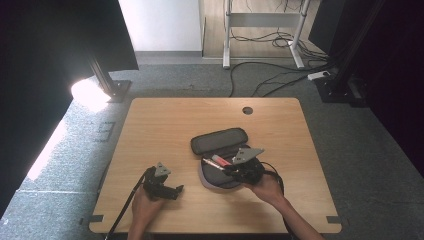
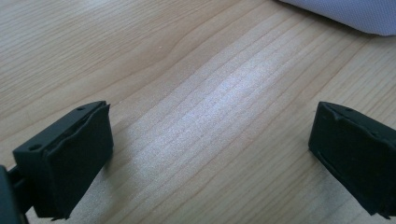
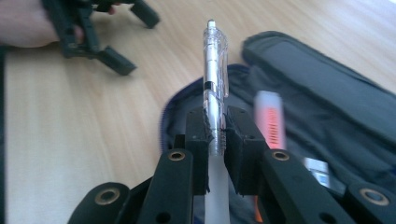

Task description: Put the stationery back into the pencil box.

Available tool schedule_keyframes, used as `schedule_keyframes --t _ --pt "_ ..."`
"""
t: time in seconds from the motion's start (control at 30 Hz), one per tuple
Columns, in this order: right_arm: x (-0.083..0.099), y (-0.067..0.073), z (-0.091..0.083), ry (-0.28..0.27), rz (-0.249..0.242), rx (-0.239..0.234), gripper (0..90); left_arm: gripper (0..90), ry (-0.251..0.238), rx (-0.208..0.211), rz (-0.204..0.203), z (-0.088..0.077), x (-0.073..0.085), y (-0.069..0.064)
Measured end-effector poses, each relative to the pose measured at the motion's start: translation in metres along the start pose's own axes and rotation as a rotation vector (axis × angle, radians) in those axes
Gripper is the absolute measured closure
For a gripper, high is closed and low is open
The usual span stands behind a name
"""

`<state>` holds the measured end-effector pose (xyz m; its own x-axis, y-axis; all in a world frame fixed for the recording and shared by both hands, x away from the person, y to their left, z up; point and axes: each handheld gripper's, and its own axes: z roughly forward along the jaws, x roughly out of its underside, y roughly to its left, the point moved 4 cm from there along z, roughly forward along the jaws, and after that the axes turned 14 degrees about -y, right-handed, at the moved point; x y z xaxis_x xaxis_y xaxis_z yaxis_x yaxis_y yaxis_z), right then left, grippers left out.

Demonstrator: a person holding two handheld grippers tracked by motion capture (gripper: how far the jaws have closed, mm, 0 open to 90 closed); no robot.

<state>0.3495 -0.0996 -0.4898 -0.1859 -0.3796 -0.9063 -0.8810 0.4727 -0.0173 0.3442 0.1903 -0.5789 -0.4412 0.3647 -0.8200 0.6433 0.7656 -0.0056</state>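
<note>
Clamped between the two black pads of the right gripper [image 3: 216, 140] is a clear plastic pen [image 3: 215, 70], which is sticking out past the jaw tips with its clip end forward. In the high view that gripper [image 1: 231, 170] is hovering over the open pencil case [image 1: 220, 142], which is lying near the middle of the bench, a little toward its near edge, with the lid flap folded back toward the far edge. An orange-pink highlighter [image 3: 271, 123] is lying inside the case just beside the pen, and a small silver-tipped item [image 3: 316, 169] is sitting deeper in the same compartment.

Resting on the bench [image 1: 165, 125] near its near left corner is the left gripper [image 1: 172, 191], with the person's hand wrapped around it. Its jaws are standing wide apart, with nothing between them but bare wood grain [image 2: 210, 116], and a pale edge of the case [image 2: 345, 14] is showing well beyond them.

Grey carpet [image 1: 200, 80] is surrounding the bench, with cables [image 1: 270, 75] trailing past a white frame [image 1: 265, 30] beyond the far edge.
</note>
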Motion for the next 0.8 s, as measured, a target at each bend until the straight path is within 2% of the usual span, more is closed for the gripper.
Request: schedule_keyframes --t 0.13,0.43,0.8 --pt "0.000 -0.011 -0.002 -0.004 -0.001 0.034 78.2 0.0 0.002 0.001 0.001 0.000 0.000 0.000" --pt "0.007 -0.034 -0.001 0.026 -0.004 0.099 78.1 0.0 0.001 0.000 0.000 0.000 0.000 0.000" --pt "0.023 -0.054 0.006 0.056 0.001 0.147 78.2 0.0 -0.001 0.000 -0.001 0.000 0.000 0.000"
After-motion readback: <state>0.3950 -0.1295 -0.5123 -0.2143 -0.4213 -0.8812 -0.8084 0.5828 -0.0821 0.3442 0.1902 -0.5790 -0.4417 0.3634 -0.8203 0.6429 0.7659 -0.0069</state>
